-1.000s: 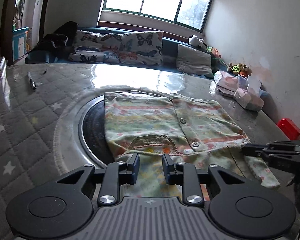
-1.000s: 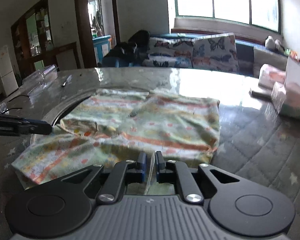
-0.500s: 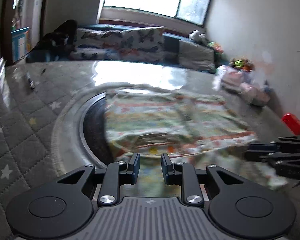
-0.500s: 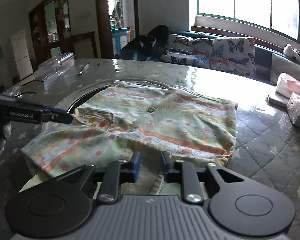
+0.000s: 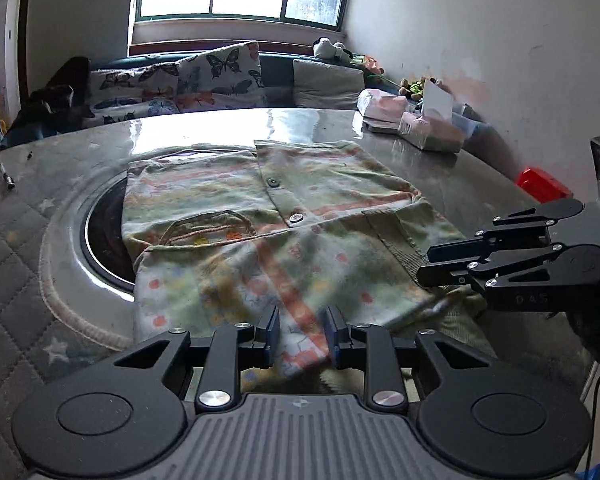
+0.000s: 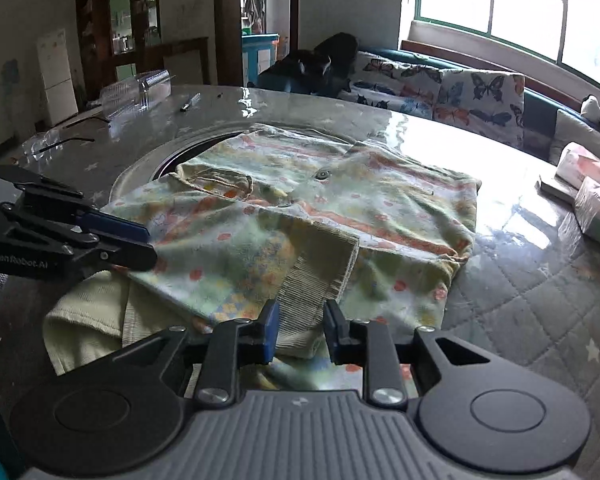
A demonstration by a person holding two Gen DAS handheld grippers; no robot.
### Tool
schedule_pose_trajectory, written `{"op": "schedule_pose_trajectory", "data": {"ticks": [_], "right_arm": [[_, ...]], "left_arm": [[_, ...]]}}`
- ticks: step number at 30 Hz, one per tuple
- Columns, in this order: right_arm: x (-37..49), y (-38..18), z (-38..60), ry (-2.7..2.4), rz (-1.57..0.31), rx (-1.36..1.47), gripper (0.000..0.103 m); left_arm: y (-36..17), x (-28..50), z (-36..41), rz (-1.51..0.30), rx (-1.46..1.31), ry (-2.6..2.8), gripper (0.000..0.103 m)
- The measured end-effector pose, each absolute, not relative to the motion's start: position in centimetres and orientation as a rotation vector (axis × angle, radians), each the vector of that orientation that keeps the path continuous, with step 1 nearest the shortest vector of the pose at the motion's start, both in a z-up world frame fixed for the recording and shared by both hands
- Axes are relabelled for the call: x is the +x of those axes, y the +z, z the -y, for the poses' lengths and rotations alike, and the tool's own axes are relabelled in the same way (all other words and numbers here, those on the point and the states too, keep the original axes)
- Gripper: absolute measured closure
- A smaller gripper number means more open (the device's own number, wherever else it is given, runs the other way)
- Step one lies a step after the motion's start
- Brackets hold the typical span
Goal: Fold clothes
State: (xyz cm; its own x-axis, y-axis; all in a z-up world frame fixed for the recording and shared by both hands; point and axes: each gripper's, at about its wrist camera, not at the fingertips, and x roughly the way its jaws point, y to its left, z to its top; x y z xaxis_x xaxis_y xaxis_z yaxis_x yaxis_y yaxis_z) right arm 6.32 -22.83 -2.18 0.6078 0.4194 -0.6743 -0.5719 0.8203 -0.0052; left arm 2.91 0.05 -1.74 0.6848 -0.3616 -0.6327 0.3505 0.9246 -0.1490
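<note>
Shirt (image 5: pixel 236 204) pale green, orange stripes, dot print; cushions (image 5: pixel 220 76) butterfly-patterned; table cover (image 6: pixel 540 304) grey quilted, stars.

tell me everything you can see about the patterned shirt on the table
The patterned shirt is soft pale green cloth with orange stripes, small coloured prints, a chest pocket and round buttons down the placket. It lies partly folded over the table's round inset, one sleeve with a ribbed cuff flipped across the front. Both grippers' open jaws sit at its near edge; contact is unclear.
</note>
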Motion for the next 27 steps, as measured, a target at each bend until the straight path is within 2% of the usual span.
{"op": "schedule_pose_trajectory", "data": {"ticks": [2,6,10,12,15,18,22,27], "right_arm": [[6.2,-1.8,23.2,0.575,-0.713,-0.209,0.078],[5.4,-1.4,23.8,0.561,-0.704,-0.23,0.071],[4.4,-1.1,24.3,0.553,-0.692,-0.248,0.066],[3.9,-0.9,24.5,0.552,-0.681,-0.26,0.065],[3.1,-0.7,24.7,0.55,-0.669,-0.286,0.057],[2.3,-0.5,24.9,0.547,-0.656,-0.315,0.055],[1.3,-0.6,25.3,0.547,-0.653,-0.342,0.049],[0.4,-1.1,25.7,0.56,-0.656,-0.375,0.049]], "left_arm": [[-1.4,2.4,-0.2,-0.715,-0.024,-0.398,0.074],[-0.7,1.1,-0.2,-0.73,-0.038,-0.409,0.057],[-0.4,-0.1,0.1,-0.749,-0.034,-0.417,0.052],[-0.3,-0.7,0.3,-0.758,-0.033,-0.421,0.052],[-0.2,-1.4,0.6,-0.774,-0.031,-0.425,0.052],[-0.3,-1.8,0.9,-0.796,-0.037,-0.43,0.052],[-1.0,-1.8,1.3,-0.836,-0.066,-0.445,0.059],[-1.2,-1.4,1.5,-0.855,-0.097,-0.467,0.088]]}}
